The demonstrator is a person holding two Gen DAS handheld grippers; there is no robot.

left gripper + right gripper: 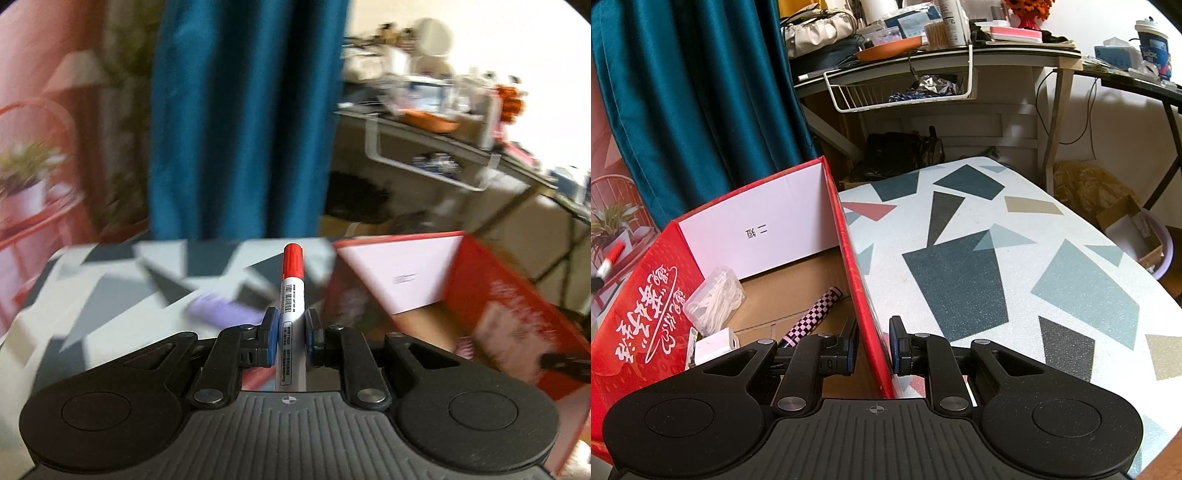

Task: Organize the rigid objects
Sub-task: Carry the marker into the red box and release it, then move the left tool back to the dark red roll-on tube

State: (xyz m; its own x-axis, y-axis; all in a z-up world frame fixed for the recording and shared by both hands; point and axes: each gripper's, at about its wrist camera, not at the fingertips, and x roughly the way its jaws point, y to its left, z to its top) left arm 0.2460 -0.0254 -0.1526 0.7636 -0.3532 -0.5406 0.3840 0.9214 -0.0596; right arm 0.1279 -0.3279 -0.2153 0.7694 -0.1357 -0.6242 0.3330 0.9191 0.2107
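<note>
My left gripper [290, 317] is shut on a white marker with a red cap [293, 280], held above the patterned table [110, 280], left of the open red cardboard box [513, 299]. The marker also shows at the far left of the right wrist view [611, 260]. My right gripper [873, 341] is open, its jaws on either side of the red box's right wall [855, 266], not clamping it. Inside the box lie a clear case of white items [714, 299], a checkered stick [814, 314] and a white adapter [714, 345].
A blurred purple object [225, 312] lies on the table ahead of the left gripper. A teal curtain [698, 92] hangs behind the box. A cluttered desk with a wire basket [905, 88] stands beyond the table. The patterned tabletop [997, 266] stretches to the right of the box.
</note>
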